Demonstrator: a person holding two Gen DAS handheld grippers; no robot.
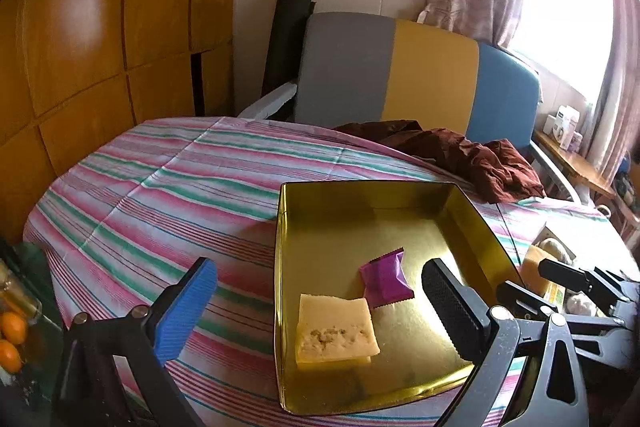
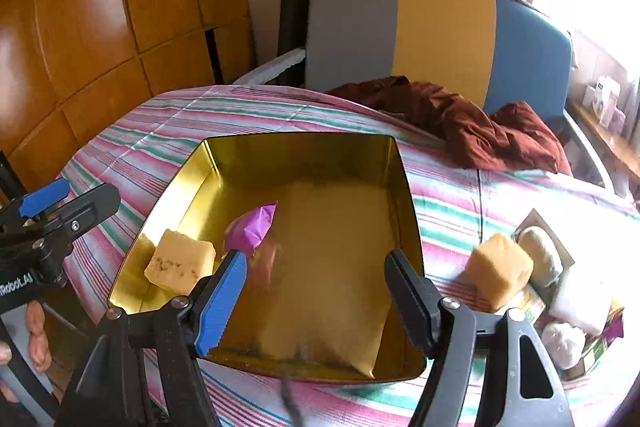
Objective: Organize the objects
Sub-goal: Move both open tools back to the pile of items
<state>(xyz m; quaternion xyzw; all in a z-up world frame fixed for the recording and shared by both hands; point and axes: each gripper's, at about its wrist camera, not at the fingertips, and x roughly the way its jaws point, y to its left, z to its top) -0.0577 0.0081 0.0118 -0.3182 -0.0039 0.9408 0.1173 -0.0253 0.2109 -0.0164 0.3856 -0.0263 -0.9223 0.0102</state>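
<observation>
A round table under a striped cloth (image 1: 160, 187) fills both views, with a dark red garment (image 2: 480, 131) crumpled at its far edge. On the cloth sits a shallow gold tin (image 1: 304, 195), open side up and roughly square.

The left gripper (image 1: 320, 307) is spread to its widest, nothing between its fingers: the blue pad hangs over the cloth outside the tin's left wall, the black pad over the tin's floor. The right gripper (image 2: 316, 299) stands about half open and also empty, both fingertips poised over the near part of the tin.

In the tin lie two things. A yellow sponge block (image 1: 336, 331) rests flat near the left wall. Touching its far corner is a purple wrapped packet (image 1: 386, 283), its long axis running from the near right toward the far left, crimped ends at either tip; in the right wrist view it is blurred, so its exact lie there is hard to read.

Only the right wrist view shows a second yellow sponge (image 2: 498, 267) clearly, on the cloth right of the tin, and a person's fingers (image 2: 38, 331) under the left gripper's body. Only the left wrist view shows oranges (image 1: 12, 339) below the table's left edge.
</observation>
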